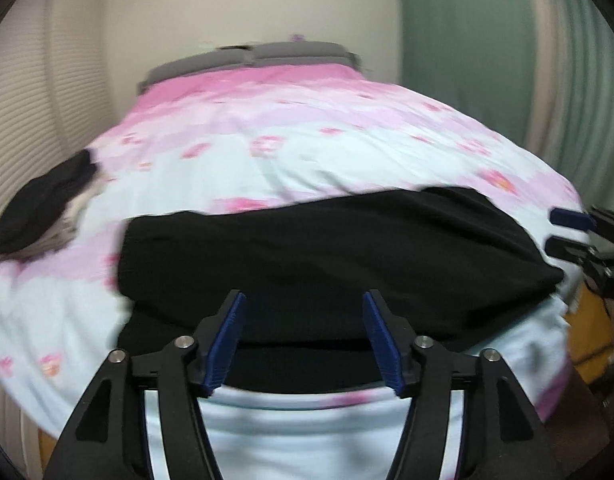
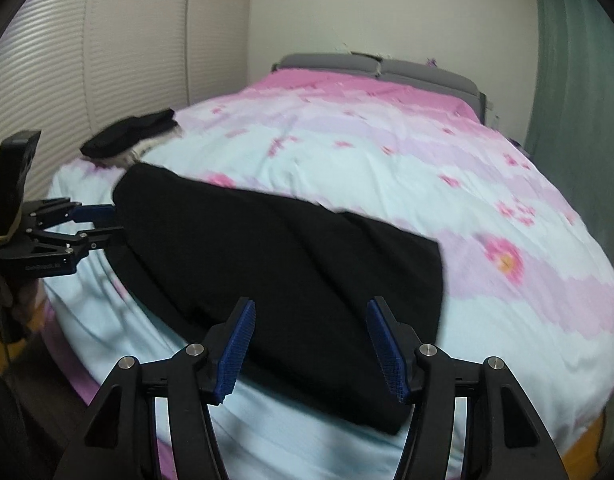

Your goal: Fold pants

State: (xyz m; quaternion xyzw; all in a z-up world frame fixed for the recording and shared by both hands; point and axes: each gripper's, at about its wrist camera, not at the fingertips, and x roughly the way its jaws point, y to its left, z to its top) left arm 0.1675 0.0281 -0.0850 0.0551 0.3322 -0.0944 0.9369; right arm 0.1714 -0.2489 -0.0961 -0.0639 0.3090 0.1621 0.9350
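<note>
Black pants [image 1: 327,256] lie folded in a long band across the near end of the bed; they also show in the right wrist view [image 2: 299,280]. My left gripper [image 1: 303,300] is open and empty, just above the pants' near edge. It shows from the side in the right wrist view [image 2: 115,222], open at the pants' left end. My right gripper [image 2: 311,306] is open and empty over the pants' right part. It shows at the right edge of the left wrist view [image 1: 553,230], open beside the pants' right end.
The bed has a pink and pale blue flowered cover [image 1: 307,152]. A small pile of dark folded clothes [image 1: 43,204] lies at the bed's left edge, also in the right wrist view [image 2: 131,138]. A grey headboard [image 2: 379,68] stands at the far end. Green curtain [image 1: 487,40] on the right.
</note>
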